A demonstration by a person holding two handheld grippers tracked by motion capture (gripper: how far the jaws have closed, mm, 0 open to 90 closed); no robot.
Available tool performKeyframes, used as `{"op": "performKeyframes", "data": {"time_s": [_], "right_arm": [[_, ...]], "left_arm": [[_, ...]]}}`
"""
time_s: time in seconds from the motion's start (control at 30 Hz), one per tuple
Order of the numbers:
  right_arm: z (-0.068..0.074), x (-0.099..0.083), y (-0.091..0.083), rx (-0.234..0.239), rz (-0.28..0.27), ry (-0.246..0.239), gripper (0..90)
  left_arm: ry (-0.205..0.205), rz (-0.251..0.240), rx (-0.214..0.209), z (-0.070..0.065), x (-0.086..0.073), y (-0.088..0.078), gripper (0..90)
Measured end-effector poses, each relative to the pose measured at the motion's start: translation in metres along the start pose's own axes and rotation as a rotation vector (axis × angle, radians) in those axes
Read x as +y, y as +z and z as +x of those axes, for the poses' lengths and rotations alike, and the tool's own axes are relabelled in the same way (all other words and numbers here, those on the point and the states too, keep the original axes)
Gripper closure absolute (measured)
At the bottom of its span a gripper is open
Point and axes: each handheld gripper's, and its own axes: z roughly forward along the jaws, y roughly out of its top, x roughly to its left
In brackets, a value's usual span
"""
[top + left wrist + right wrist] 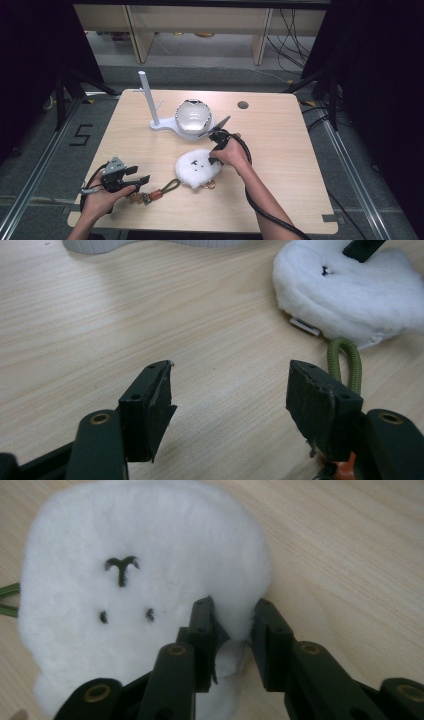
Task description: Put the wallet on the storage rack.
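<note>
The white plush pouch (198,168) lies flat, face up with its little stitched features showing, a little toward the near edge from the table's (280,145) middle, and your right gripper (231,614) has it pinched by a tuft at the rim: in the right gripper view the two black jaws stand close together with a fold of the white pile squeezed between the pads, so the claw is clenched on the pouch and not merely resting on it. Taking it at the edge looks deliberate, since the soft body would only squash under a grip across its middle, while a pinched rim gives you something to lift or drag by. From the pouch's near side the green cord loop (170,187) runs toward the near left corner, ending in an orange and metal clip (150,196) just beside your left gripper (134,181). That gripper is released, its jaws standing wide apart over bare wood in the left gripper view with nothing between the pads, the cord (346,362) just by one of them, apparently waiting for it. Farther back, toward the far edge, the white stand (155,107) with its upright post carries the shiny rounded case (193,116), well apart from the pouch; the post may be where the loop is meant to hang.
</note>
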Motion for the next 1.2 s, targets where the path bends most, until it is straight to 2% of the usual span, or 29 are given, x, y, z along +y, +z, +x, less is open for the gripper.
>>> {"op": "performKeyframes", "data": {"time_s": [0.07,0.2,0.33,0.37,0.4,0.47,0.5,0.53,0.57,0.6,0.63,0.7,0.73,0.77,0.83,1.07,1.1,1.17,1.2], "right_arm": [[0.000,0.000,0.000,0.004,-0.001,-0.002,75.8],[0.001,-0.002,-0.002,0.021,-0.019,-0.033,79.2],[0.006,-0.006,-0.013,0.023,-0.045,-0.013,80.0],[0.005,-0.008,-0.016,0.018,-0.069,-0.056,80.1],[0.009,-0.009,-0.021,0.025,-0.070,-0.011,80.2],[0.009,-0.011,-0.027,0.013,-0.116,-0.057,80.4],[0.009,-0.011,-0.027,0.013,-0.116,-0.057,80.4],[0.011,-0.014,-0.037,-0.015,-0.145,-0.072,80.5],[0.014,-0.015,-0.040,-0.020,-0.146,-0.048,80.5],[0.013,-0.015,-0.043,-0.013,-0.178,-0.078,80.6],[0.016,-0.016,-0.047,-0.029,-0.179,-0.060,80.6],[0.021,-0.017,-0.054,-0.016,-0.218,-0.043,80.7],[0.022,-0.017,-0.058,-0.029,-0.225,-0.036,80.7],[0.022,-0.017,-0.058,-0.029,-0.225,-0.036,80.7],[0.023,-0.018,-0.066,-0.016,-0.274,-0.062,80.7],[0.024,-0.017,-0.081,-0.038,-0.314,-0.039,80.8],[0.023,-0.017,-0.083,-0.037,-0.328,-0.058,80.8],[0.022,-0.017,-0.084,-0.031,-0.341,-0.066,80.8],[0.022,-0.016,-0.089,-0.042,-0.360,-0.066,80.8]], "left_arm": [[0.006,0.008,0.000,0.001,0.000,-0.001,34.3],[-0.007,0.001,0.013,0.000,0.000,-0.002,34.3],[-0.009,-0.001,0.004,0.001,-0.001,-0.002,34.3],[-0.010,-0.005,0.003,0.001,-0.001,-0.001,34.3],[-0.009,-0.005,0.003,0.001,-0.001,-0.001,34.3],[-0.009,-0.008,0.004,0.001,-0.001,-0.001,34.3],[-0.009,-0.008,0.004,0.001,-0.001,-0.001,34.3],[-0.009,-0.007,0.004,0.000,-0.001,-0.001,34.3],[-0.009,-0.007,0.004,0.000,-0.001,-0.001,34.2],[-0.009,-0.008,0.005,0.000,-0.001,-0.001,34.3],[-0.010,-0.009,0.005,0.000,-0.001,-0.001,34.3],[-0.008,-0.002,0.015,0.000,-0.001,-0.001,34.3],[-0.004,0.000,0.016,0.000,-0.001,-0.002,34.3],[-0.004,0.000,0.016,0.000,-0.001,-0.002,34.2],[-0.010,-0.009,0.006,0.000,-0.002,-0.001,34.2],[-0.014,-0.004,0.017,0.000,-0.002,-0.002,34.3],[-0.011,-0.003,0.020,0.001,-0.002,-0.002,34.2],[-0.011,-0.004,0.021,0.001,-0.002,-0.002,34.3],[-0.011,-0.006,0.021,0.001,-0.001,-0.002,34.3]]}}
